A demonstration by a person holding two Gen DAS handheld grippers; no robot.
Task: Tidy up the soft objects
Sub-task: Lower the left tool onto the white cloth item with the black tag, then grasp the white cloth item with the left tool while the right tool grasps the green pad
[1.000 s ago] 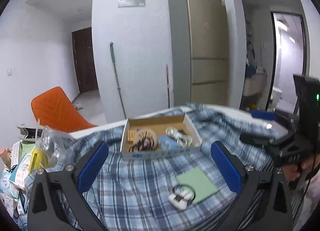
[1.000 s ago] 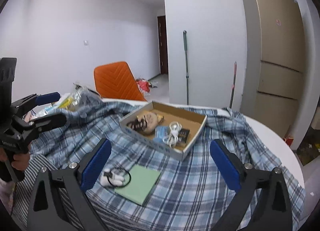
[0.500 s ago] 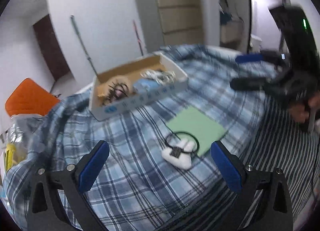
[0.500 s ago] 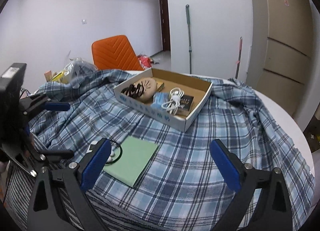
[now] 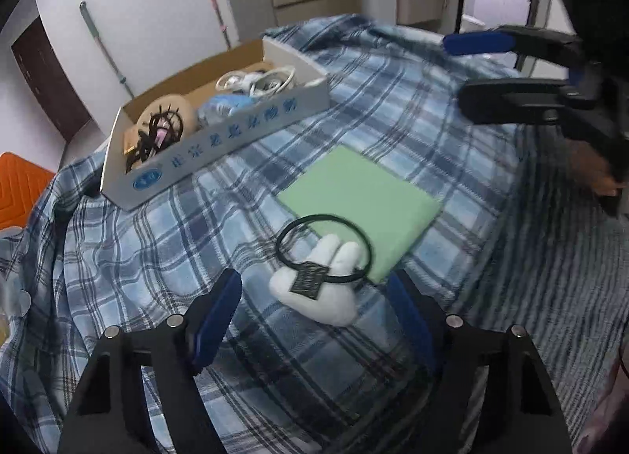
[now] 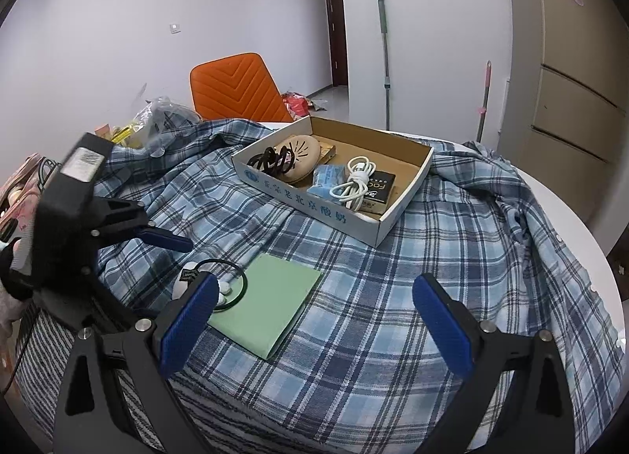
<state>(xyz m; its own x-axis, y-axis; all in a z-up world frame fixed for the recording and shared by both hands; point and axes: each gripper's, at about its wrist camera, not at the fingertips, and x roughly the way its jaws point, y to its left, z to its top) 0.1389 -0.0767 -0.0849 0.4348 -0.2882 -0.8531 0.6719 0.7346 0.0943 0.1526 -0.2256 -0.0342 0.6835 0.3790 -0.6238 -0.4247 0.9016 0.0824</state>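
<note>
- Approach is the step in hand, by the left wrist view: the left gripper (image 5: 314,306) has its jaws closing, the white plush hair tie (image 5: 318,291) between them but not yet pinched. The tie lies at the 7 o'clock corner of the green cloth (image 5: 361,200); the cardboard box (image 5: 220,147) sits toward 11 o'clock.
- Right wrist view: the right gripper (image 6: 314,320) stands wide open and empty over the plaid cloth (image 6: 393,277), tie at 9 o'clock. The next move likely calls for pinching the plush body, not the thin band.

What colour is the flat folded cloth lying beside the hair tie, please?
Pale green; the folded cloth shows best in the left wrist view.
</note>
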